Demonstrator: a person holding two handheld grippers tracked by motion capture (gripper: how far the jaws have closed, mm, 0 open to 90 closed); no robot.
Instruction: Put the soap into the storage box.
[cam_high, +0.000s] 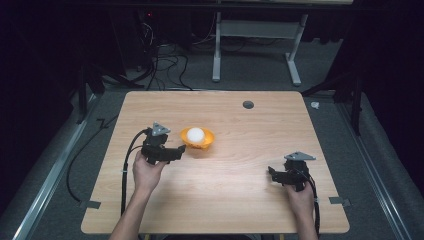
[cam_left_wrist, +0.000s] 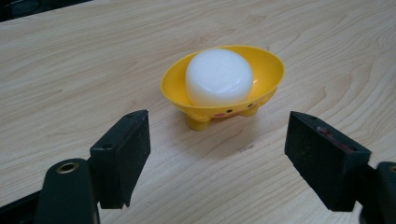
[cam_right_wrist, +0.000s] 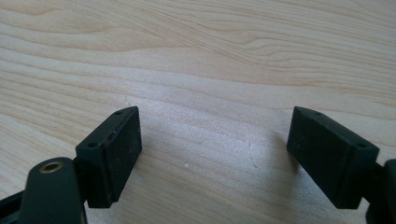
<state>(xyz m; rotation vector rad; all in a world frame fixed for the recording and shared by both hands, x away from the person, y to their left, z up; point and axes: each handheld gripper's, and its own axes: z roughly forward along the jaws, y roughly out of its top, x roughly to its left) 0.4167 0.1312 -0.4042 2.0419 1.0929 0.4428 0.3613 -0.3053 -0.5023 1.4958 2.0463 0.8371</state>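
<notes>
Just ahead of the left gripper (cam_left_wrist: 217, 149), between the lines of its two spread jaws but beyond their tips, a yellow bowl (cam_left_wrist: 266, 70) stands upright on small feet on the wooden table (cam_left_wrist: 70, 70), untouched by either jaw. Its jaws stand wide apart and hold nothing, bare tabletop showing between them in the left gripper view. Inside the bowl sits a white rounded block (cam_left_wrist: 218, 77), rising above the rim and taking up most of the hollow; small painted marks show on the bowl's near wall. From the high view, the left gripper (cam_high: 180, 151) is held in the person's left hand (cam_high: 147, 170), its tips pointing toward the bowl (cam_high: 209, 140) and stopping just short of its near side, with the white block (cam_high: 195, 134) seen as a pale dome. Well apart from that, toward the table's other side, the right gripper (cam_high: 271, 172) rests in the person's right hand (cam_high: 299, 192). Its jaws are likewise released, spread wide over plain wood grain in the right gripper view (cam_right_wrist: 215, 149), with nothing between them. Farther off, beyond the bowl, a small dark round hole (cam_high: 248, 104) marks the tabletop near its far edge.
</notes>
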